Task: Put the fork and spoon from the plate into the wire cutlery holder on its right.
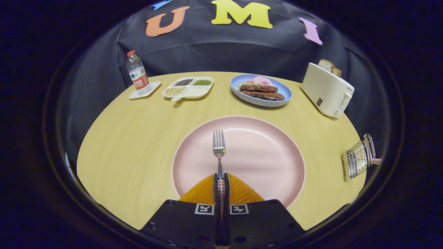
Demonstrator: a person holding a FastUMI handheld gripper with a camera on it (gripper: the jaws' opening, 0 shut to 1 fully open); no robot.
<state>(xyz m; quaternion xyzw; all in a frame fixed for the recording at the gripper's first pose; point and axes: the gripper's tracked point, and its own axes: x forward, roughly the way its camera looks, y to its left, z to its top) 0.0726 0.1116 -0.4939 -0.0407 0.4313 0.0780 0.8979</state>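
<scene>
A metal fork (219, 147) with a checked handle lies along the middle of the pink plate (263, 155), tines pointing away from me. My gripper (221, 177) is shut on the fork's handle, both fingers pressing its sides near the plate's near rim. The wire cutlery holder (358, 158) stands on the table to the right of the plate, with a pinkish handle sticking out of its right side. I cannot make out what that handle belongs to.
Beyond the plate on the round wooden table (131, 145) stand a blue plate of food (261, 90), a white divided tray of grains (188, 88) and a water bottle (137, 73) on a small white tray. A white toaster (327, 90) with bread sits far right.
</scene>
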